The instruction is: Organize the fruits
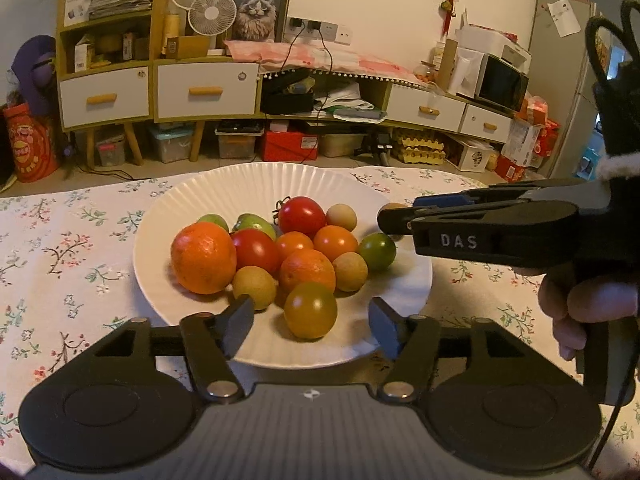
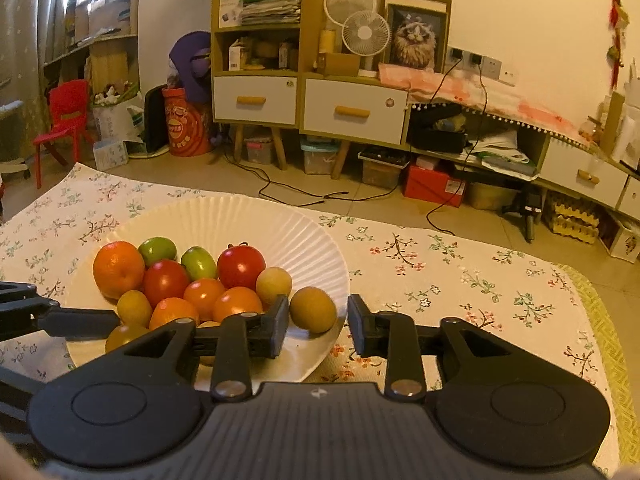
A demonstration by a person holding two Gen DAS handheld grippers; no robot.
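Heaped on a white fluted plate (image 1: 168, 216) on the floral tabletop (image 1: 60, 248): oranges, red tomatoes, green fruits, tan longans. Left claw (image 1: 310, 326) released, straddling an olive-yellow tomato (image 1: 310, 310) without touching. Seen only from the right wrist: right claw (image 2: 318, 326) released around a longan (image 2: 313, 309) at the plate's right rim.

Probably a home living room: cluttered drawer cabinet (image 2: 352, 108), framed cat picture (image 2: 416, 36), floral tablecloth (image 2: 460, 276)
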